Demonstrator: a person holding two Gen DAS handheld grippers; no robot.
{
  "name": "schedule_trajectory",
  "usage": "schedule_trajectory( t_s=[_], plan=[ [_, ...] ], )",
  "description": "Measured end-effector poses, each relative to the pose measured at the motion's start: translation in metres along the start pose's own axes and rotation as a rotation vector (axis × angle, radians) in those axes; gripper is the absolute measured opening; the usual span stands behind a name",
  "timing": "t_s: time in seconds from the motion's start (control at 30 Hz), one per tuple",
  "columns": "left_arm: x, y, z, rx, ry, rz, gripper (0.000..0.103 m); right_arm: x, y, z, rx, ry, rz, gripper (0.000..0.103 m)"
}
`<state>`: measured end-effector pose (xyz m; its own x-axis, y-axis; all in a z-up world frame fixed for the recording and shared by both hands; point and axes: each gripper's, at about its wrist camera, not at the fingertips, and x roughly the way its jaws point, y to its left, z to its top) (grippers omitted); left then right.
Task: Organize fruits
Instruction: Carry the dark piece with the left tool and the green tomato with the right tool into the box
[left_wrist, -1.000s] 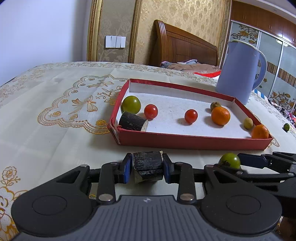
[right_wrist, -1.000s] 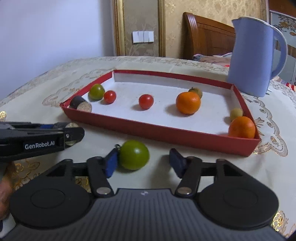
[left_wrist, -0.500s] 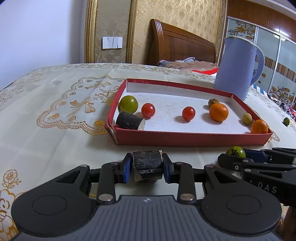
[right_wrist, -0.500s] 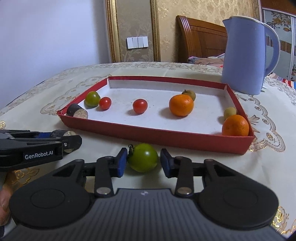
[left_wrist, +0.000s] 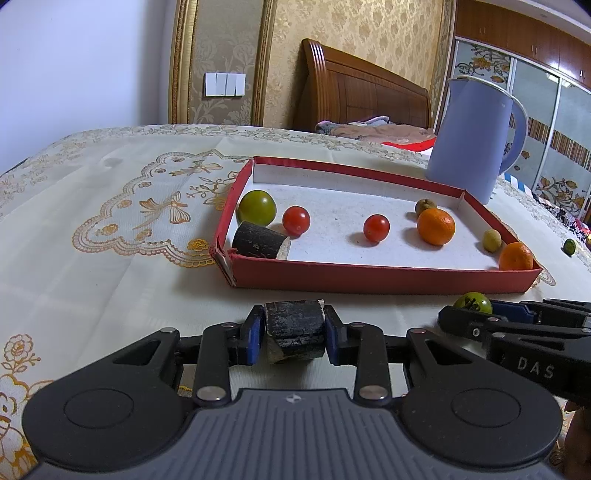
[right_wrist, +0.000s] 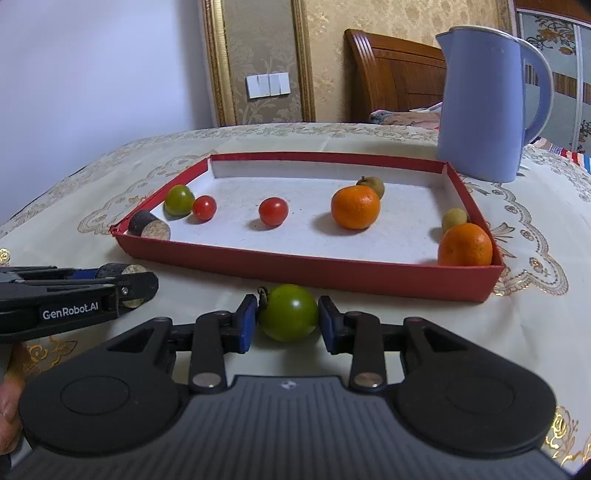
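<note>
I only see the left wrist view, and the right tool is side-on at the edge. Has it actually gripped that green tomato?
Observer: Yes. In the right wrist view the right tool has just been closing its jaws, and both blue pads press on the green tomato.
Operator: Which way is its stem pointing?
Observer: Up and toward the pad on the picture's left side, nearly touching it.
Operator: How does my left tool look from there?
Observer: The left tool shows side-on at the left edge, in front of the red tray, and the dark chunk in it shows a pale cut end.
</note>
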<state>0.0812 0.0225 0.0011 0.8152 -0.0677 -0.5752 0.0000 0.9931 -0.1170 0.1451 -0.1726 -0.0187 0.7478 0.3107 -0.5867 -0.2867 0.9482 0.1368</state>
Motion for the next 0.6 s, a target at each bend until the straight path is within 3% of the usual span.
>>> schedule_trajectory(
  t_s=[0.1, 0.6],
  plan=[
    [-0.0002, 0.0010, 0.0000, -0.001, -0.002, -0.003, 0.032, -0.0063, -0.0020, -0.0007, 0.013, -0.037, -0.017, 0.033],
    [-0.0002, -0.0034, -0.0007, 0.029, 0.003, 0.006, 0.032, -0.0047, -0.0094, 0.0002, 0.053, -0.029, -0.020, 0.033]
  ],
)
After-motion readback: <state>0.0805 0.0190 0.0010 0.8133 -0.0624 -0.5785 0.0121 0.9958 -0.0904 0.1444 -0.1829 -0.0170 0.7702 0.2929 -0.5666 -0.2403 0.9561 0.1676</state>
